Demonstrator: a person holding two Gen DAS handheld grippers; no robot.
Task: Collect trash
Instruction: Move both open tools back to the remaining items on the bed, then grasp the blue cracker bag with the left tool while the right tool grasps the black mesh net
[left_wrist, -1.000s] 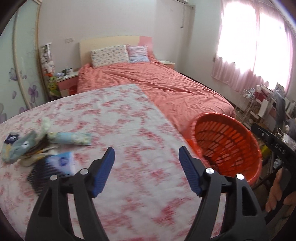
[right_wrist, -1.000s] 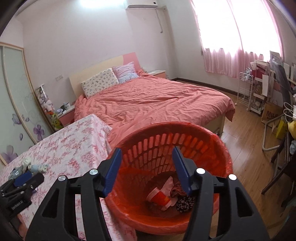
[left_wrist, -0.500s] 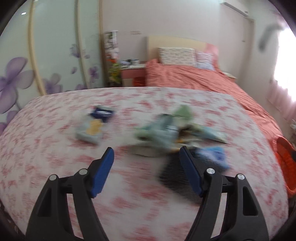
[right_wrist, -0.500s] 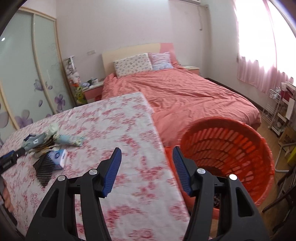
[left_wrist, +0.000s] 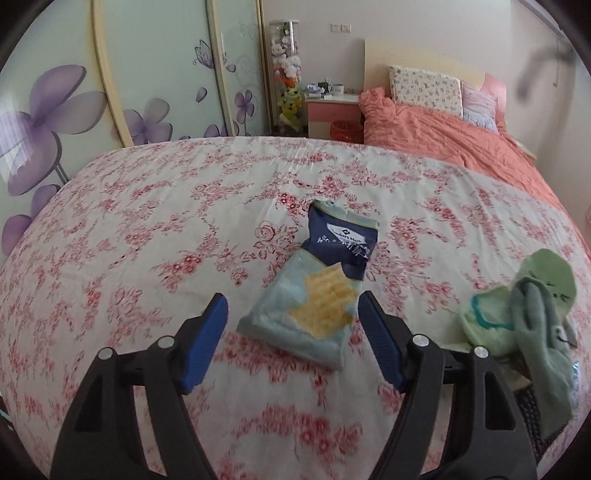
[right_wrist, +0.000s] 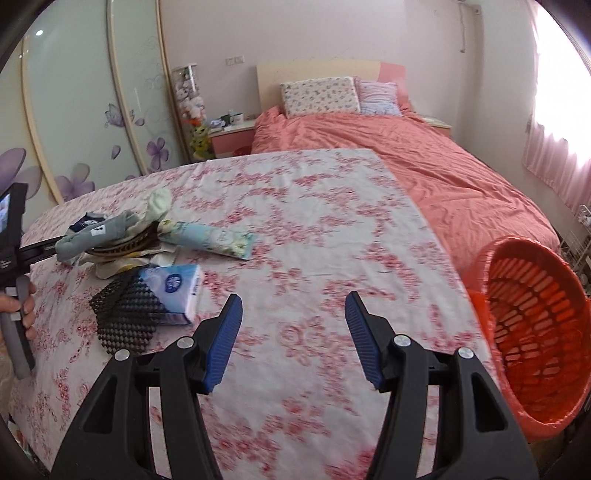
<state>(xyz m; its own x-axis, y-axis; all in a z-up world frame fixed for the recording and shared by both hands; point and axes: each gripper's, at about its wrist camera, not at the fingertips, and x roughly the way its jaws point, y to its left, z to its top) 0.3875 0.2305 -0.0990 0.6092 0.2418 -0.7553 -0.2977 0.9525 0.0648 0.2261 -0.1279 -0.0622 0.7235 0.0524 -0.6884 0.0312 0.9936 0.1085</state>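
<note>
A pale blue and navy snack wrapper (left_wrist: 321, 288) lies flat on the floral tablecloth (left_wrist: 147, 229). My left gripper (left_wrist: 291, 343) hovers open just in front of it, the wrapper's near end lying between the blue pads without touching them. My right gripper (right_wrist: 293, 339) is open over bare cloth, nothing between its fingers. The orange trash basket (right_wrist: 535, 332) stands past the table's right edge. In the right wrist view the left gripper's handle (right_wrist: 14, 236) and a hand show at the far left.
A heap of grey-green socks (left_wrist: 535, 314) sits right of the wrapper. A tissue pack (right_wrist: 173, 288), a black mesh mat (right_wrist: 125, 310) and a pale blue floral packet (right_wrist: 210, 236) lie nearby. A bed with an orange cover (right_wrist: 424, 162) is behind the table.
Both views swung left, away from the orange basket. The left gripper came over the table to the snack wrapper. The right gripper left the basket and now faces the tabletop.
</note>
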